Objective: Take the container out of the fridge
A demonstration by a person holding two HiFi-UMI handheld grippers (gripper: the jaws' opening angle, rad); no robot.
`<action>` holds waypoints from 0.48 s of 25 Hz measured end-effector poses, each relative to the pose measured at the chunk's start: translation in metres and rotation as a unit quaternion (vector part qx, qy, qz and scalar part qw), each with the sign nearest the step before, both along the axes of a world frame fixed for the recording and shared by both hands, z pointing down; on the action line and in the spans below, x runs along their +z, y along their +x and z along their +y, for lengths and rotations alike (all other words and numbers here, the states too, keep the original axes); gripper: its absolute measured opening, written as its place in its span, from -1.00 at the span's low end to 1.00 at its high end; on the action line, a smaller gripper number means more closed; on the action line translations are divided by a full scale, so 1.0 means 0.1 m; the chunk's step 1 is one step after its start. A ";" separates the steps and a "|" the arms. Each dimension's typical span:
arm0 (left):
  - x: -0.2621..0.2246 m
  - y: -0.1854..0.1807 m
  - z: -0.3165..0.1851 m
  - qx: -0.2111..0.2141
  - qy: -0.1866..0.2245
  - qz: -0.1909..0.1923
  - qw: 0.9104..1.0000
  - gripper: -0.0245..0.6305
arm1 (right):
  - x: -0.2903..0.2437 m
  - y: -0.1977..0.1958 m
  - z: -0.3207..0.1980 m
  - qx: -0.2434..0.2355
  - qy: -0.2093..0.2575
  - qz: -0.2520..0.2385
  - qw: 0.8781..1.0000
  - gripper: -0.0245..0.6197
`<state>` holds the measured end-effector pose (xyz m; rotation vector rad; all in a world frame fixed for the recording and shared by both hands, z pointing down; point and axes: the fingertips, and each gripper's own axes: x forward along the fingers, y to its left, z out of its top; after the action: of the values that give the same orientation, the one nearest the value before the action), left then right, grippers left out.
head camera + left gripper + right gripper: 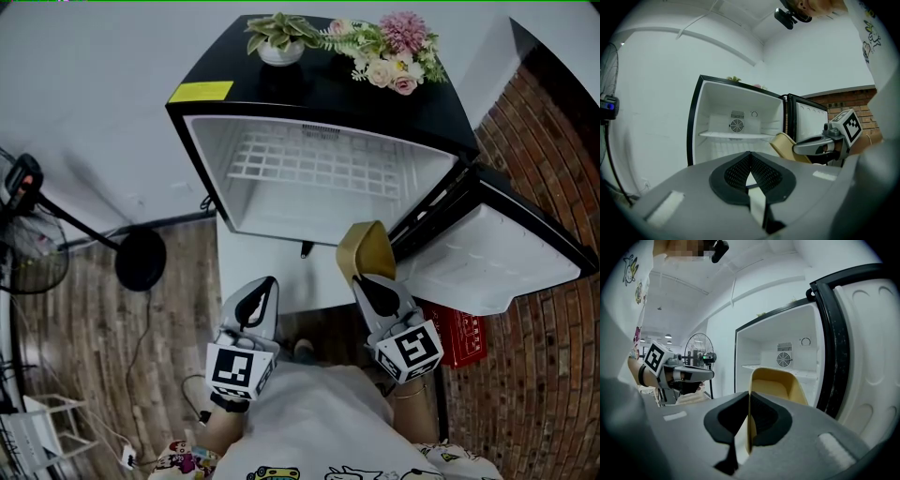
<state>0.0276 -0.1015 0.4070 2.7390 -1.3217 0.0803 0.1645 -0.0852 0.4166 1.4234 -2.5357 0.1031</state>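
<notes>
The right gripper (749, 395) has its jaws clamped on one thin side wall of the tan container (777, 386), the dark pads pressed flat against either face of that wall, so the container hangs from the grip with its hollow open to the camera riding on that gripper. The container is outside the fridge (319, 94), just in front of the open compartment and close to the hinged edge of the door (497, 258), which stands swung wide to the fridge's right. The left gripper (750, 153) has its jaws pressed together with nothing between them; it hovers in front of the fridge too, on the side away from the door, apart from the container and pointing toward the compartment. Inside the fridge a white wire shelf (309, 161) spans the cavity and a small round vent (737, 125) sits on the back wall; no other item shows in the compartment. On top of the fridge sit a potted plant (279, 39), a bunch of flowers (394, 52) and a yellow sticker (201, 91) near the front corner. A red crate (457, 333) lies on the floor below the door, and a standing fan (696, 351) is off to the fridge's far side.
</notes>
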 end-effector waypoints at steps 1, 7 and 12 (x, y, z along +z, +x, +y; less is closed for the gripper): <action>0.01 0.00 0.00 0.000 -0.001 0.000 1.000 -0.93 | 0.00 0.01 0.00 0.000 0.002 0.001 1.000 -0.88; -0.01 0.02 0.02 -0.004 -0.004 0.000 1.000 -0.93 | -0.01 0.03 0.03 0.000 0.007 0.001 1.000 -0.88; -0.01 0.03 0.02 -0.006 -0.004 -0.002 1.000 -0.93 | -0.02 0.04 0.04 0.000 0.014 0.000 1.000 -0.88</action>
<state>0.0309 -0.0995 0.4064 2.7245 -1.3357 0.0898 0.1688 -0.0812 0.4145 1.4318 -2.5467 0.0684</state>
